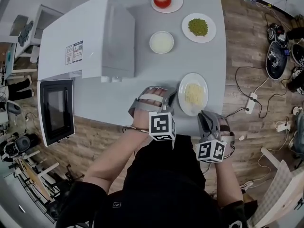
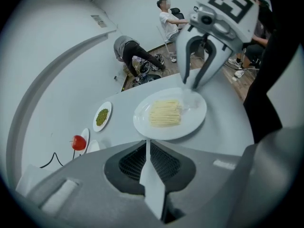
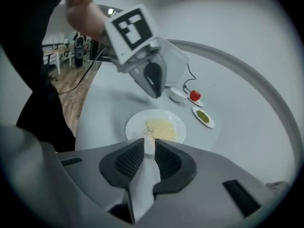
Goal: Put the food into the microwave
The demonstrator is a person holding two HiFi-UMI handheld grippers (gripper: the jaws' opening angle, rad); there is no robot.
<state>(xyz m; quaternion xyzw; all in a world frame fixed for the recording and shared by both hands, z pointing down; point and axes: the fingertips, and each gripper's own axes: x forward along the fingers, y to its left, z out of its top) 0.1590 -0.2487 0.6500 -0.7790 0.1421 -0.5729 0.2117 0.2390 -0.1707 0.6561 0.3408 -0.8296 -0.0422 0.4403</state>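
Note:
A white plate of pale noodles (image 1: 193,93) sits near the table's front edge, right of the white microwave (image 1: 85,37), whose door (image 1: 57,110) hangs open toward me. My left gripper (image 1: 170,97) is at the plate's left rim. In the left gripper view its jaws (image 2: 147,144) are shut, tips right at the plate (image 2: 169,114). My right gripper (image 1: 204,118) comes in from the plate's near right side. Its jaws (image 3: 149,144) stand a little apart, with the plate's rim (image 3: 137,127) just beyond the gap and nothing pressed between the pads.
Farther back on the table are a small white bowl (image 1: 161,42), a plate of green beans (image 1: 198,27) and a plate with a red tomato (image 1: 162,0). Cables and a power strip (image 1: 251,101) lie on the wooden floor to the right.

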